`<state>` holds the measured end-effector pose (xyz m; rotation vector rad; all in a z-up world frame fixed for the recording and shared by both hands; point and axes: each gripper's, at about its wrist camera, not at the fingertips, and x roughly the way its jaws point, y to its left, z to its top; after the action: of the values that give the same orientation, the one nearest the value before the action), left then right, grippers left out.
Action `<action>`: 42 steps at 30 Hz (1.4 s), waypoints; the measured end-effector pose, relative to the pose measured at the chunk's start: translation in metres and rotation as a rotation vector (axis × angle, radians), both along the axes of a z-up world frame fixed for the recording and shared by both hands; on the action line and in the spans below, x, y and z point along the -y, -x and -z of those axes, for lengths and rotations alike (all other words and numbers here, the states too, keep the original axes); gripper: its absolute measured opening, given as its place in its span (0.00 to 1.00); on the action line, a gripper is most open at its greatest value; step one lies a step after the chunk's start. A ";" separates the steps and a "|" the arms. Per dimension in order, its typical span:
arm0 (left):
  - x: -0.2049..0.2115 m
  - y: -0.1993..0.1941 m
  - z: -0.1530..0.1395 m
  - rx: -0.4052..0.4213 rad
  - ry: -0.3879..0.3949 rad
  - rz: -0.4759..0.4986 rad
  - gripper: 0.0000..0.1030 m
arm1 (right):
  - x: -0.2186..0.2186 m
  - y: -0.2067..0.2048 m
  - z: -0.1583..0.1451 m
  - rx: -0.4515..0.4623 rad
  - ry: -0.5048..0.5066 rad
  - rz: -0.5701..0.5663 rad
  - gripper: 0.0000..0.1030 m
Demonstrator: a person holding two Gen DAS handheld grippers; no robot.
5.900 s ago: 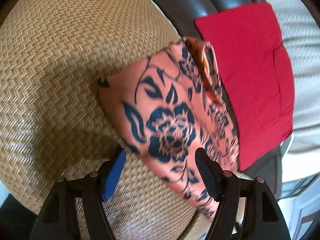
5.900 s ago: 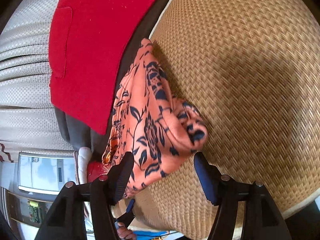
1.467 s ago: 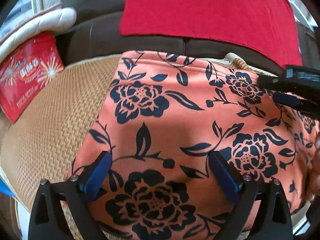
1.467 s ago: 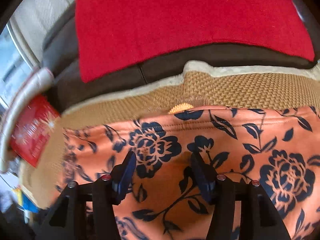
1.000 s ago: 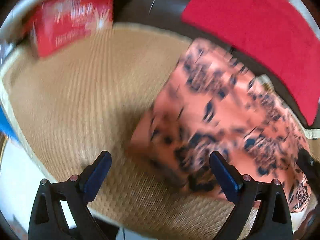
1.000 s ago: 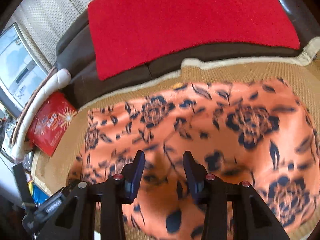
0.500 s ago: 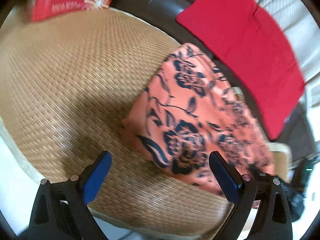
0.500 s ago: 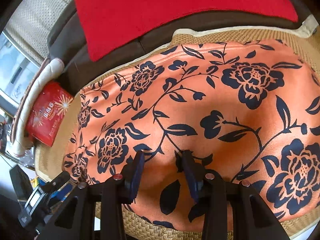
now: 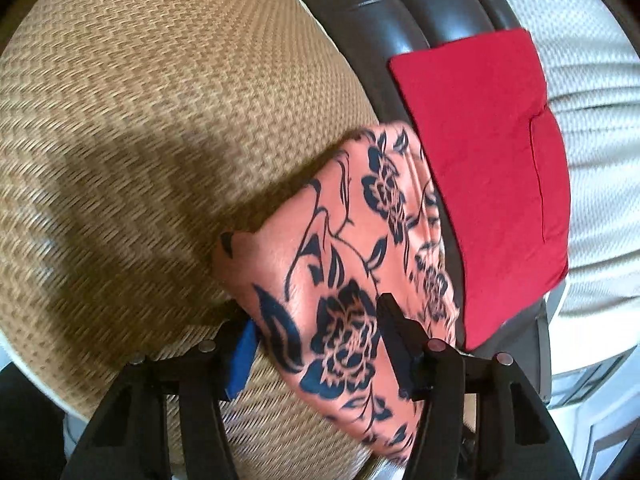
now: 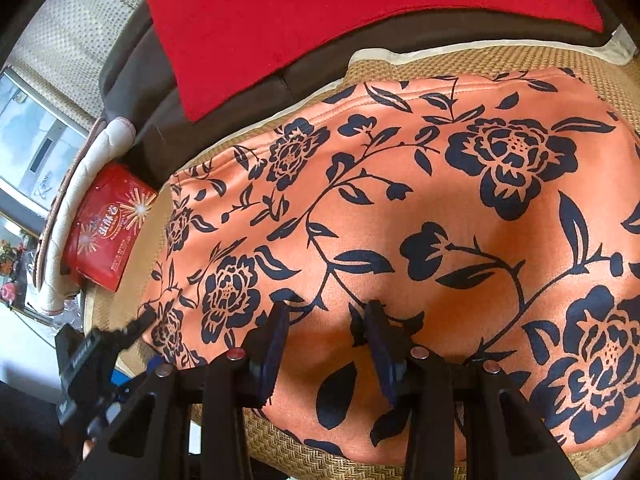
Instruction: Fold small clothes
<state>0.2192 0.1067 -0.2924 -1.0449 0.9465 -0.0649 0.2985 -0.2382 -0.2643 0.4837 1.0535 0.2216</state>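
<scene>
Two hand-held grippers, one garment.

Left gripper (image 9: 316, 344): blue-padded fingers straddle the near corner of the floral garment (image 9: 352, 280), one pad at each side of the cloth; parted, whether the pads already pinch it cannot be told.

Right gripper (image 10: 326, 344): jaws narrowly parted, tips resting on or just above the garment's near middle; no fold of cloth visibly caught between them.

Garment: orange knit, navy rose-and-vine print, stitched hem along the far edge; soft, smooth, spread flat on the woven mat (image 9: 140, 120).

Mat: tan herringbone weave, pale bound edge, laid over a dark sofa.

Beyond: red cloth (image 10: 320, 12) draped on the sofa back; red printed box (image 10: 108, 224) at far left.

Step, judged: taking hold for a fold. Next move calls for a firm pinch at the corner, lifted and carried across evenly, lest the slack knit bunch.
</scene>
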 end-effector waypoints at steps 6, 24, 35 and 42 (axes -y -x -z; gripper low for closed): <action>0.008 -0.011 -0.010 0.021 -0.083 0.016 0.29 | -0.004 0.003 0.000 0.009 0.027 -0.020 0.43; 0.170 0.018 -0.078 0.488 -0.934 0.536 0.20 | 0.040 0.001 -0.002 -0.041 -0.156 -0.021 0.41; 0.219 0.022 -0.048 0.528 -1.065 0.714 0.19 | 0.044 -0.038 -0.016 0.029 -0.388 -0.098 0.76; 0.218 0.024 -0.047 0.547 -1.066 0.728 0.19 | 0.012 -0.090 -0.009 0.008 -0.404 -0.161 0.76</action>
<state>0.1954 -0.1109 -0.2457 0.3280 0.6510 -0.3809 0.3886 -0.2505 -0.2552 0.7601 1.0433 0.5849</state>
